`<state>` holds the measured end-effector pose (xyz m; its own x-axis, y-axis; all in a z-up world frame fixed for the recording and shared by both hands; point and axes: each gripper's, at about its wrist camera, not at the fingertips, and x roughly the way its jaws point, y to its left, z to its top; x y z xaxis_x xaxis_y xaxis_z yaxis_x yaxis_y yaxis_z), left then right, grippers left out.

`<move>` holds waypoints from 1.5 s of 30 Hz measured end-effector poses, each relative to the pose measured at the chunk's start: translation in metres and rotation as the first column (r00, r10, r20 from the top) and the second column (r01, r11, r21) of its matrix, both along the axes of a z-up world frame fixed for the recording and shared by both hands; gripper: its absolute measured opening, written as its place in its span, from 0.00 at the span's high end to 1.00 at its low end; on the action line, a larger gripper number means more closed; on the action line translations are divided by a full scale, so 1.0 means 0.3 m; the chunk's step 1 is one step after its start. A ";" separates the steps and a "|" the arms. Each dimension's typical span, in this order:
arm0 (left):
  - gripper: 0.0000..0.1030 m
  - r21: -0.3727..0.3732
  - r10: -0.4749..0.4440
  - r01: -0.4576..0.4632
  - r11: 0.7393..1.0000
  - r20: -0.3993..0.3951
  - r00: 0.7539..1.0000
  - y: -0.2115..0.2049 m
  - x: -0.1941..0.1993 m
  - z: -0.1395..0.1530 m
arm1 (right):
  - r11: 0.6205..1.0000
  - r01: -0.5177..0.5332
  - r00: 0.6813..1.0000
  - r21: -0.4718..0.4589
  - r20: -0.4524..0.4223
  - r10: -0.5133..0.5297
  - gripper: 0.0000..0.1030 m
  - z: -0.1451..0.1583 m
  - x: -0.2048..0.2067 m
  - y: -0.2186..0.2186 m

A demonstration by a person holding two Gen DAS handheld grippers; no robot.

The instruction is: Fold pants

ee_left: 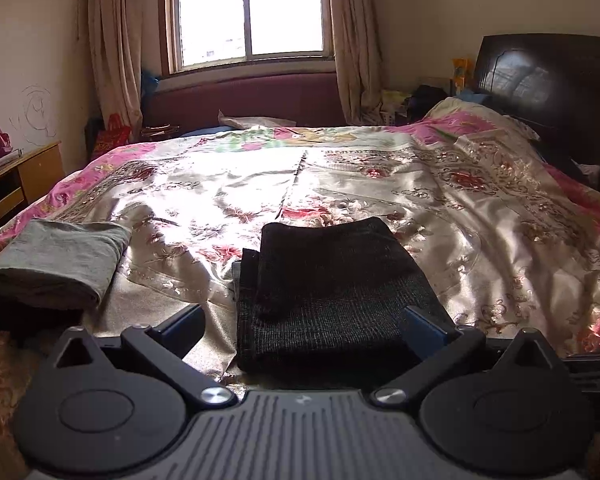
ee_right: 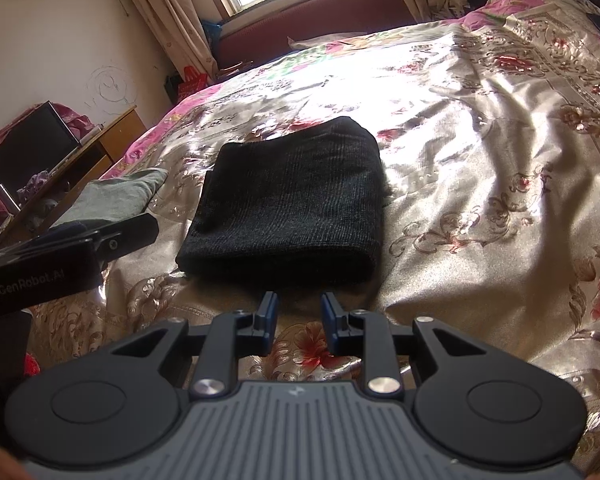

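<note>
Black pants [ee_left: 332,292] lie folded into a thick rectangle on the flowered bedspread [ee_left: 480,220]. They also show in the right wrist view [ee_right: 292,208]. My left gripper [ee_left: 304,320] is open wide, its fingers on either side of the bundle's near edge, not closed on it. My right gripper [ee_right: 298,312] is open with a narrow gap and empty, just short of the bundle's near folded edge. The left gripper's body [ee_right: 60,256] shows at the left of the right wrist view.
A folded grey-green garment [ee_left: 60,260] lies on a dark one at the bed's left edge. A wooden TV cabinet [ee_left: 16,184] stands left of the bed. A dark headboard [ee_left: 552,88] is at the right, a window [ee_left: 252,12] and maroon bench beyond.
</note>
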<state>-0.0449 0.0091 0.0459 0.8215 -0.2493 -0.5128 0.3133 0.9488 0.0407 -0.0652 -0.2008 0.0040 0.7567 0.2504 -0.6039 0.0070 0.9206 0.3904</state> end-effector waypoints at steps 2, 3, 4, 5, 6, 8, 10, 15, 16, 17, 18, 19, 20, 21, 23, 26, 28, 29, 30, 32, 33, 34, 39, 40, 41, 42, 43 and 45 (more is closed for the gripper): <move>0.00 0.011 0.001 -0.001 1.000 -0.001 1.000 -0.002 0.004 -0.006 | 1.000 -0.004 1.000 -0.001 -0.001 0.004 0.74 -0.002 0.001 0.004; 0.00 0.015 0.000 0.000 1.000 -0.011 1.000 -0.002 0.010 -0.010 | 1.000 -0.007 1.000 -0.001 0.000 0.007 0.74 -0.002 0.000 0.006; 0.00 0.017 0.001 -0.001 1.000 -0.019 1.000 -0.003 0.014 -0.015 | 1.000 -0.007 1.000 -0.001 0.000 0.007 0.74 -0.003 0.001 0.006; 0.00 0.018 0.003 -0.003 1.000 -0.024 1.000 -0.003 0.016 -0.020 | 1.000 -0.007 1.000 0.000 0.000 0.007 0.74 -0.003 0.001 0.007; 0.00 0.021 0.007 -0.006 1.000 -0.035 0.999 -0.006 0.021 -0.027 | 1.000 -0.005 1.000 0.000 0.002 0.005 0.74 -0.002 -0.002 0.008; 0.00 0.031 0.012 -0.010 0.999 -0.054 0.998 -0.010 0.027 -0.037 | 1.000 0.000 1.000 0.002 0.002 0.000 0.74 -0.003 0.000 0.005; 0.00 0.042 0.019 -0.016 0.999 -0.069 0.997 -0.013 0.032 -0.048 | 1.000 0.003 1.000 0.004 0.000 -0.003 0.74 -0.005 0.001 0.003; 0.00 0.036 0.022 -0.018 0.999 -0.111 0.994 -0.010 0.046 -0.073 | 1.000 0.005 1.000 0.007 -0.009 -0.005 0.74 -0.013 0.000 0.005; 0.00 0.036 0.024 -0.020 0.999 -0.116 0.993 -0.010 0.048 -0.077 | 1.000 0.004 1.000 0.007 -0.010 -0.004 0.74 -0.014 0.000 0.006; 0.00 0.037 0.026 -0.022 0.999 -0.119 0.993 -0.010 0.049 -0.081 | 1.000 0.003 1.000 0.008 -0.012 -0.002 0.74 -0.015 0.000 0.007; 0.00 0.040 0.027 -0.023 0.999 -0.121 0.992 -0.010 0.048 -0.084 | 1.000 0.002 1.000 0.010 -0.013 -0.002 0.74 -0.015 0.001 0.007; 0.00 0.042 0.028 -0.023 0.999 -0.122 0.992 -0.010 0.048 -0.086 | 1.000 0.001 1.000 0.011 -0.014 0.000 0.74 -0.016 0.002 0.007; 0.00 0.044 0.028 -0.023 0.999 -0.124 0.992 -0.010 0.047 -0.088 | 1.000 0.000 1.000 0.011 -0.015 0.000 0.74 -0.017 0.003 0.006; 0.00 0.045 0.029 -0.023 0.999 -0.125 0.992 -0.010 0.048 -0.089 | 1.000 0.000 1.000 0.011 -0.016 0.000 0.74 -0.019 0.003 0.007; 0.00 0.046 0.027 -0.021 0.999 -0.126 0.992 -0.012 0.048 -0.091 | 1.000 0.001 1.000 0.015 -0.019 -0.001 0.73 -0.022 0.005 0.007; 0.00 0.049 0.023 -0.017 0.999 -0.128 0.991 -0.017 0.046 -0.094 | 1.000 0.001 1.000 0.016 -0.022 0.000 0.73 -0.027 0.002 0.007; 0.00 0.053 0.019 -0.012 0.999 -0.133 0.991 -0.021 0.044 -0.099 | 1.000 0.001 1.000 0.018 -0.023 -0.001 0.73 -0.030 0.001 0.006; 0.00 0.055 0.016 -0.009 0.998 -0.135 0.991 -0.021 0.042 -0.101 | 1.000 0.001 1.000 0.018 -0.024 0.000 0.73 -0.031 0.000 0.007; 0.00 0.057 0.016 -0.008 0.998 -0.138 0.990 -0.021 0.040 -0.105 | 1.000 0.001 1.000 0.018 -0.025 0.000 0.73 -0.031 -0.001 0.008; 0.00 0.059 0.017 -0.008 0.998 -0.145 0.989 -0.019 0.037 -0.113 | 1.000 0.002 1.000 0.019 -0.025 -0.001 0.73 -0.031 -0.003 0.009; 0.00 0.058 0.016 -0.007 0.998 -0.152 0.988 -0.016 0.037 -0.120 | 1.000 0.002 1.000 0.019 -0.025 -0.002 0.73 -0.033 -0.005 0.009; 0.00 0.059 0.017 -0.008 0.998 -0.157 0.987 -0.014 0.037 -0.126 | 1.000 0.004 1.000 0.017 -0.027 -0.003 0.73 -0.035 -0.006 0.010; 0.00 0.063 0.014 -0.001 0.998 -0.193 0.981 -0.008 0.030 -0.161 | 1.000 0.008 0.999 0.016 -0.045 -0.008 0.73 -0.053 -0.015 0.009; 0.00 0.065 0.012 0.001 0.998 -0.196 0.980 -0.009 0.028 -0.165 | 1.000 0.010 0.999 0.017 -0.052 -0.009 0.73 -0.058 -0.017 0.007; 0.00 0.067 0.011 0.002 0.998 -0.199 0.980 -0.010 0.027 -0.168 | 1.000 0.011 0.998 0.018 -0.056 -0.010 0.73 -0.063 -0.018 0.006; 0.00 0.068 0.010 0.004 0.998 -0.202 0.979 -0.012 0.026 -0.170 | 1.000 0.013 0.998 0.019 -0.059 -0.012 0.73 -0.066 -0.020 0.005; 0.00 0.068 0.009 0.005 0.998 -0.205 0.979 -0.013 0.025 -0.173 | 1.000 0.015 0.998 0.020 -0.063 -0.014 0.73 -0.068 -0.021 0.006; 0.00 0.070 0.006 0.008 0.997 -0.206 0.979 -0.018 0.023 -0.175 | 1.000 0.013 0.998 0.021 -0.062 -0.012 0.73 -0.068 -0.020 0.004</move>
